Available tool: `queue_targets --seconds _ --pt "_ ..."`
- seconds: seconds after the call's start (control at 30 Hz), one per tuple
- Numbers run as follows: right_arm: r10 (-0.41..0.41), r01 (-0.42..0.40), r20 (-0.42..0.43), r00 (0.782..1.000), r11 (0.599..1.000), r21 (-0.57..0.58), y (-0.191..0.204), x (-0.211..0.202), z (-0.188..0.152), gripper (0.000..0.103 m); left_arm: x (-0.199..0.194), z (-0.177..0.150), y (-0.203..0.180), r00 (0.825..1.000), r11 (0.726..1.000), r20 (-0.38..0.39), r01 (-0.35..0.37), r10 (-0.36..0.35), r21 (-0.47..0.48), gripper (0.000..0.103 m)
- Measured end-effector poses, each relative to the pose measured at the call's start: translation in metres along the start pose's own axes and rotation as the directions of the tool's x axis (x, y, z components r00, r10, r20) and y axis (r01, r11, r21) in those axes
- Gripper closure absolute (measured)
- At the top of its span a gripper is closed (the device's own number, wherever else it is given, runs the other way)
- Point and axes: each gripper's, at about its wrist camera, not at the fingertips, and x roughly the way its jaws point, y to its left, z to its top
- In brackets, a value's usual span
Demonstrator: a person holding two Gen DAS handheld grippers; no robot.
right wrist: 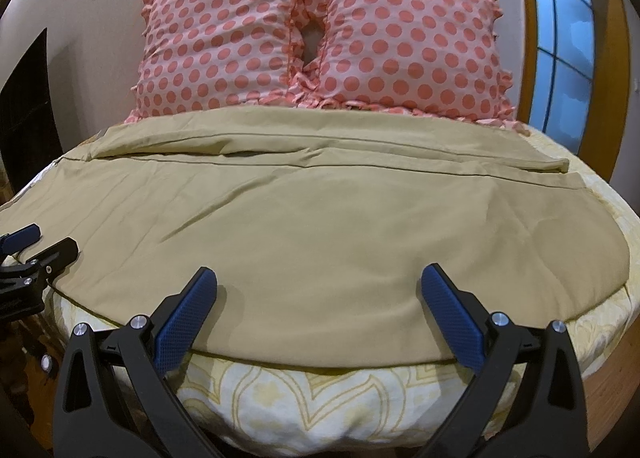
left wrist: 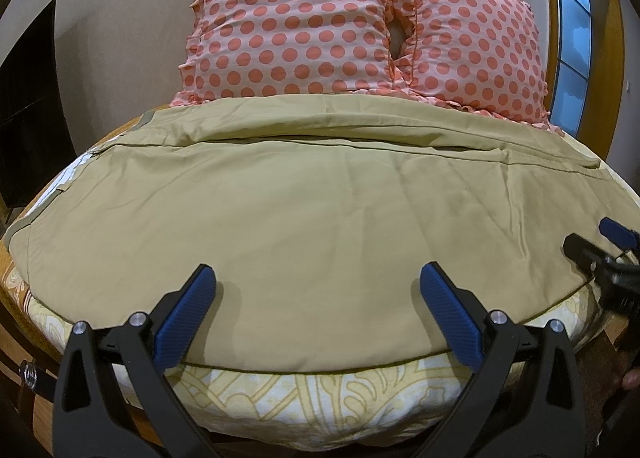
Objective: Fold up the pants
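Observation:
Khaki pants (left wrist: pixel 304 209) lie spread flat across the bed, one leg behind the other, and also fill the right wrist view (right wrist: pixel 320 217). My left gripper (left wrist: pixel 318 278) is open, its blue pads just above the near edge of the pants, holding nothing. My right gripper (right wrist: pixel 318 278) is open over the same near edge, further right, also empty. The right gripper shows at the right edge of the left wrist view (left wrist: pixel 600 246). The left gripper shows at the left edge of the right wrist view (right wrist: pixel 36 246).
Two pink polka-dot pillows (left wrist: pixel 296 21) (right wrist: pixel 404 37) stand against the wall behind the pants. A yellow patterned sheet (left wrist: pixel 304 394) (right wrist: pixel 320 398) covers the mattress. A window (right wrist: pixel 560 37) is at the right, a dark screen (left wrist: pixel 28 105) at the left.

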Motion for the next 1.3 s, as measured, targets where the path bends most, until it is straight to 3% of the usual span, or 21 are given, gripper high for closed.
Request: queue_targets --seconds 0.17,0.23,0.33,0.43,0.5,0.6,0.73,0.8,0.83,0.87,0.93,0.97,1.0,1.1,1.13,1.17,1.23,1.3 --pt "-0.048 0.052 -0.032 0.998 0.988 0.147 -0.060 0.015 0.070 0.001 0.002 0.009 0.006 1.000 1.000 -0.025 -0.012 0.012 0.004 0.002" --pt "-0.097 0.106 -0.051 0.994 0.967 0.230 -0.093 0.033 0.104 0.001 0.004 0.018 0.012 0.999 1.000 -0.029 -0.015 0.014 -0.008 0.002" --pt "-0.176 0.213 -0.129 0.976 0.902 0.376 -0.151 0.080 0.153 0.001 0.006 0.041 0.021 1.000 0.999 -0.016 -0.026 0.025 -0.027 0.002" --pt "-0.277 0.372 -0.264 0.924 0.808 0.456 -0.204 0.143 0.185 0.003 0.008 0.066 0.028 0.999 0.998 0.007 -0.044 0.044 -0.050 0.002" --pt "-0.333 0.460 -0.330 0.883 0.753 0.471 -0.231 0.182 0.198 0.016 0.010 0.080 0.032 0.999 0.997 0.024 -0.045 0.047 -0.063 0.002" --pt "-0.372 0.534 -0.392 0.841 0.681 0.500 -0.259 0.219 0.205 0.021 0.016 0.101 0.038 0.997 0.995 0.051 -0.052 0.056 -0.083 0.002" --pt "-0.395 0.581 -0.431 0.811 0.629 0.516 -0.278 0.247 0.204 0.021 0.028 0.113 0.041 0.997 0.995 0.052 -0.048 0.052 -0.087 0.002" --pt "-0.452 0.630 -0.447 0.772 0.635 0.447 -0.279 0.258 0.205 0.022 0.037 0.116 0.040 0.998 0.996 0.040 -0.045 0.049 -0.079 0.002" --pt "-0.465 0.624 -0.424 0.777 0.654 0.427 -0.280 0.260 0.203 0.024 0.039 0.116 0.039 0.998 0.996 0.036 -0.045 0.047 -0.076 0.002" --pt "-0.463 0.609 -0.402 0.790 0.668 0.428 -0.282 0.260 0.202 0.033 0.042 0.116 0.038 0.999 0.996 0.028 -0.044 0.046 -0.072 0.002" --pt "-0.454 0.577 -0.360 0.815 0.697 0.427 -0.284 0.256 0.199 0.061 0.044 0.113 0.038 0.999 0.997 0.022 -0.041 0.043 -0.071 0.002" --pt "-0.435 0.551 -0.343 0.833 0.712 0.436 -0.287 0.252 0.196 0.085 0.044 0.111 0.039 0.999 0.996 0.022 -0.040 0.042 -0.075 0.002" --pt "-0.412 0.529 -0.336 0.847 0.720 0.450 -0.289 0.248 0.197 0.093 0.044 0.110 0.041 0.999 0.996 0.021 -0.039 0.041 -0.082 0.002" --pt "-0.304 0.380 -0.228 0.925 0.736 0.560 -0.298 0.218 0.183 0.099 0.041 0.106 0.047 0.999 0.993 0.018 -0.031 0.033 -0.111 0.002" --pt "-0.254 0.286 -0.140 0.957 0.744 0.604 -0.300 0.195 0.176 0.099 0.039 0.105 0.050 0.999 0.992 0.021 -0.028 0.030 -0.121 0.002" --pt "-0.220 0.221 -0.080 0.972 0.747 0.627 -0.301 0.176 0.170 0.099 0.036 0.103 0.052 0.999 0.991 0.027 -0.026 0.030 -0.129 0.002" --pt "-0.153 0.077 0.061 0.986 0.755 0.651 -0.295 0.123 0.152 0.099 0.031 0.101 0.056 0.999 0.990 0.037 -0.028 0.034 -0.141 0.002" --pt "-0.114 -0.014 0.157 0.981 0.766 0.643 -0.281 0.068 0.126 0.099 0.026 0.100 0.058 0.998 0.989 0.045 -0.026 0.033 -0.147 0.002"
